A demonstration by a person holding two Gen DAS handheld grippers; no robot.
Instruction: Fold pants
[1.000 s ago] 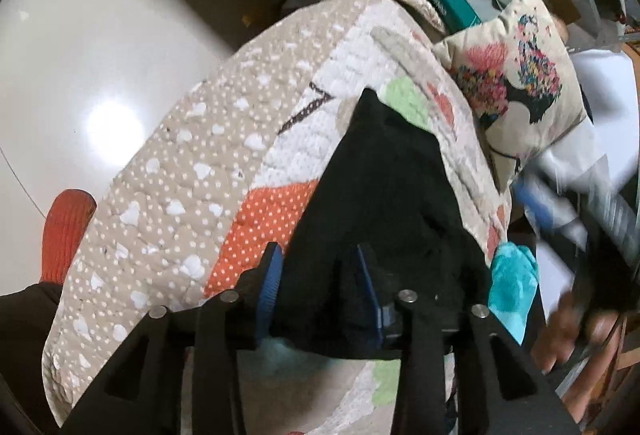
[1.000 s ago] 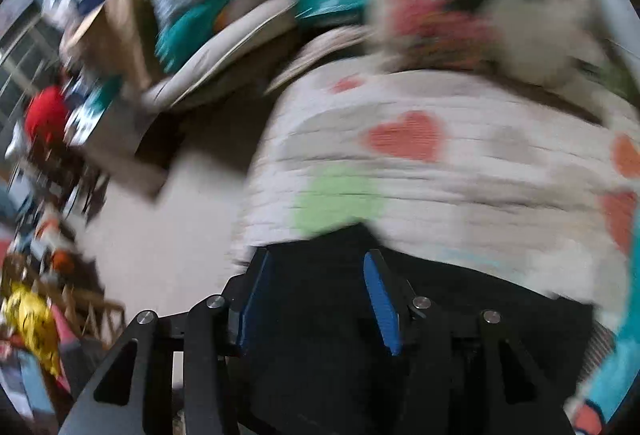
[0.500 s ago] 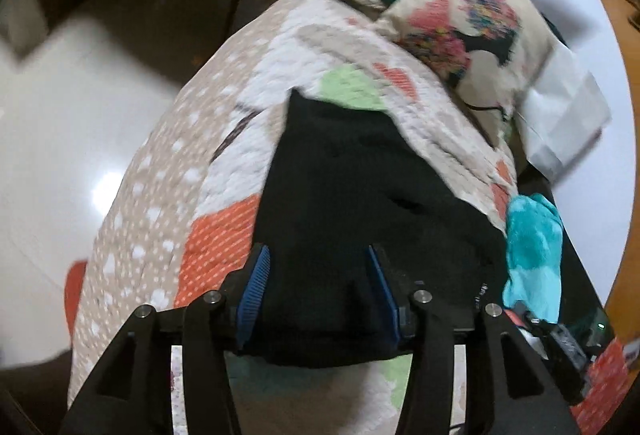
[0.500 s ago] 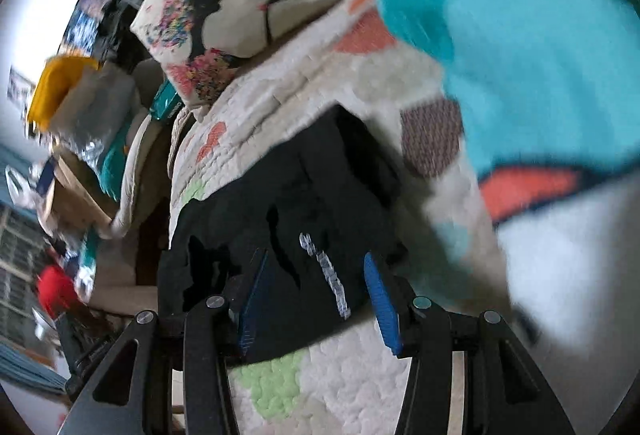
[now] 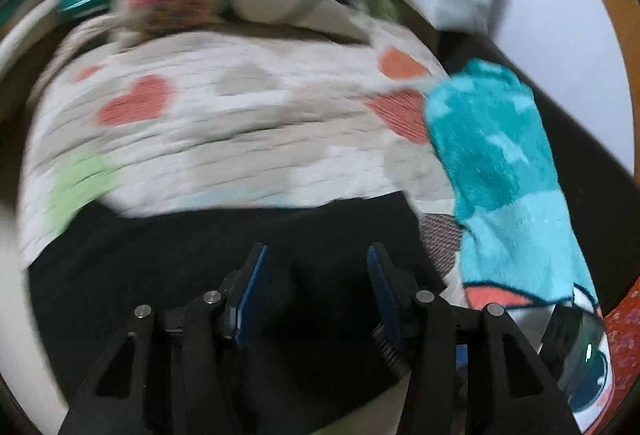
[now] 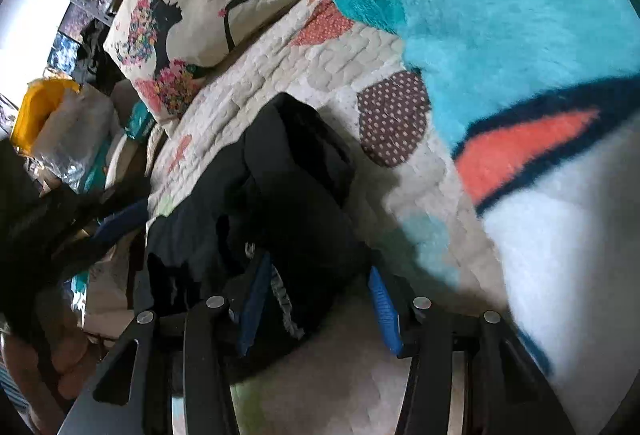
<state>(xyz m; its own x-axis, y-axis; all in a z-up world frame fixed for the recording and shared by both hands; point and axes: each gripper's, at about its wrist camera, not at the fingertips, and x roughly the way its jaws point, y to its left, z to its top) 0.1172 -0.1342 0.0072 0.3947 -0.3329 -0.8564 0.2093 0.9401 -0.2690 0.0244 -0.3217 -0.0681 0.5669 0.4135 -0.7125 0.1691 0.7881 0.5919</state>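
Left tool [image 5: 316, 275] spread over one black pants [image 5: 200, 267]; right tool [image 6: 320, 295] spread astride them, one quilt [image 6: 360, 63]

Black pants [image 5: 208, 267] on patchwork quilt [image 5: 224, 139]
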